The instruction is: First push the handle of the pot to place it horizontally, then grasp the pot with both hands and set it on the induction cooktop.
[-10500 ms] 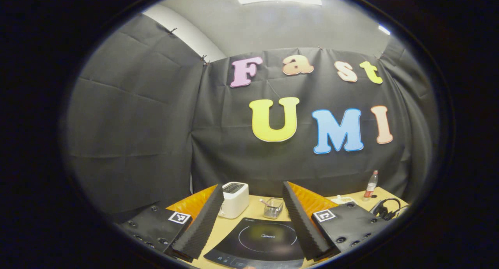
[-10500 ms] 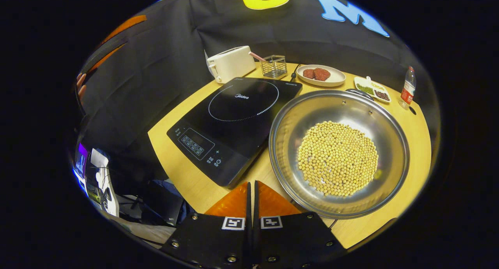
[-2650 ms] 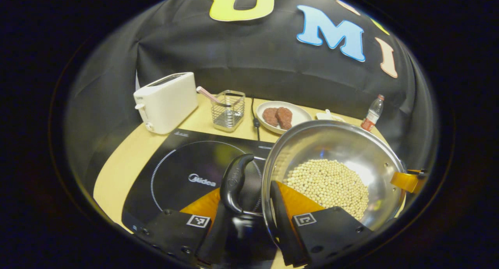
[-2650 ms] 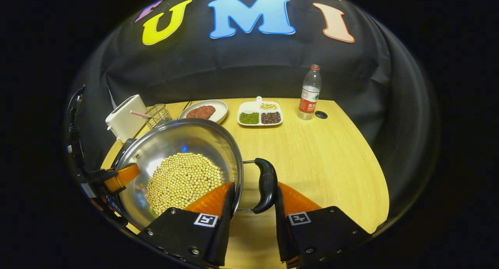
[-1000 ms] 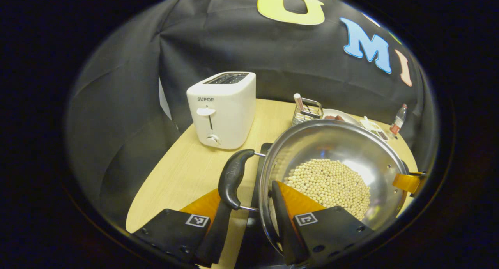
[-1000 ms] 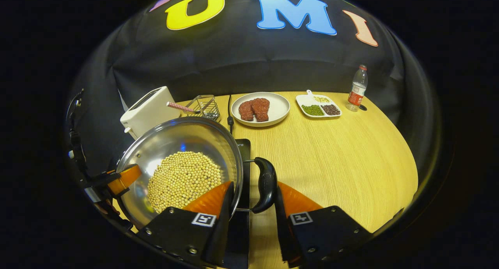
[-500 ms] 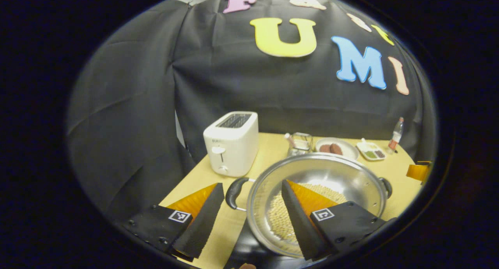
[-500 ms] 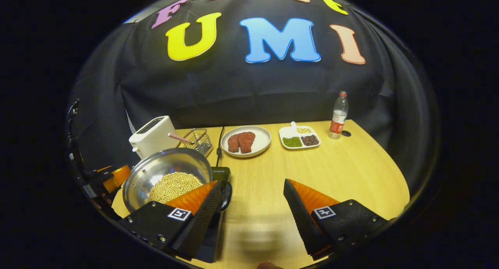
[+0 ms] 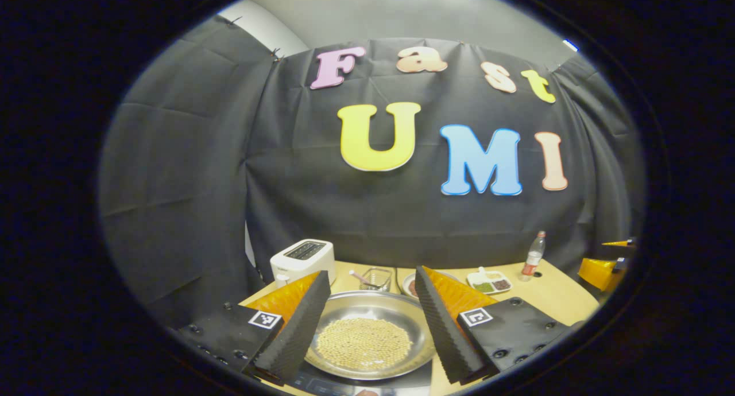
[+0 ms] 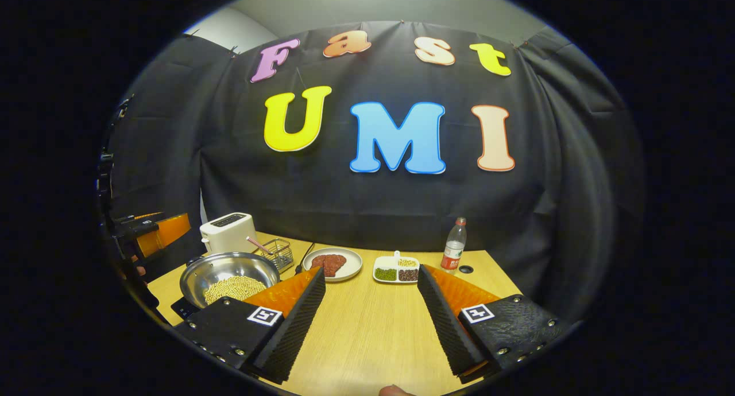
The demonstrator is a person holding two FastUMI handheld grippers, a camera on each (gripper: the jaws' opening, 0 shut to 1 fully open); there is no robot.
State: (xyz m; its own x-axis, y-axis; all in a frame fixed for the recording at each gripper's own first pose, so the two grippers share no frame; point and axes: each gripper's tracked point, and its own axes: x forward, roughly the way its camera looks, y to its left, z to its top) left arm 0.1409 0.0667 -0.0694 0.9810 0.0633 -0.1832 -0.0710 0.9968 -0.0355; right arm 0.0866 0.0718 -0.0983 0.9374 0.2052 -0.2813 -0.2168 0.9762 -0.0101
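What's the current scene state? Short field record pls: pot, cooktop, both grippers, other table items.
pot: round steel pot holding pale beans, sitting on the black induction cooktop
left hand-held gripper: open, clear of the pot, above the near edge
right hand-held gripper: open, over bare wooden table, pot off to its left
behind pot: white toaster, wire basket
right of pot: white plate of red meat, white divided dish, clear plastic bottle
task status: pot appears placed
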